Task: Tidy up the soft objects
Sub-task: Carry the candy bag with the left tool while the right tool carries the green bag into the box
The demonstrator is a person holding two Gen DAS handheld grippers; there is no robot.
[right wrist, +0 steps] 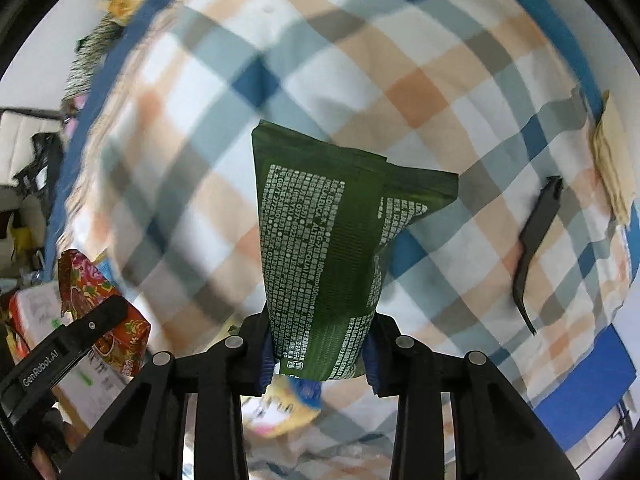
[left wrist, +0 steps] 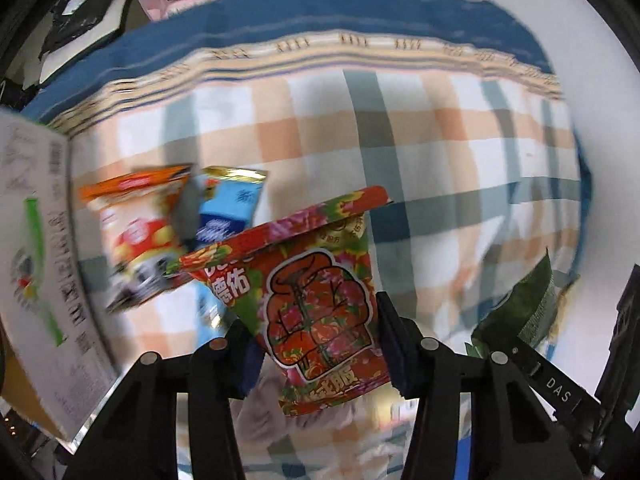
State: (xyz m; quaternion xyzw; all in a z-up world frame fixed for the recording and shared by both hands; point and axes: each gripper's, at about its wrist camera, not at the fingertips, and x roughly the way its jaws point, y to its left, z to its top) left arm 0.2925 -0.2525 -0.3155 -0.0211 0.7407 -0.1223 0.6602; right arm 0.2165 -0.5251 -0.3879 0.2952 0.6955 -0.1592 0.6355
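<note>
Each tool (left wrist: 316, 356) (right wrist: 318, 354) pinches a soft pack (left wrist: 320, 300) (right wrist: 332, 248).

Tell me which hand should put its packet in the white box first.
Left, probably. Its fingers hold the red packet right beside the white box; the green packet hangs farther away.

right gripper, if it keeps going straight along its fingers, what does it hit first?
The right gripper is shut on the green packet, so that packet leads. Beyond it lies only the checked cloth; depth is unclear, but nothing else sits in that line.
</note>
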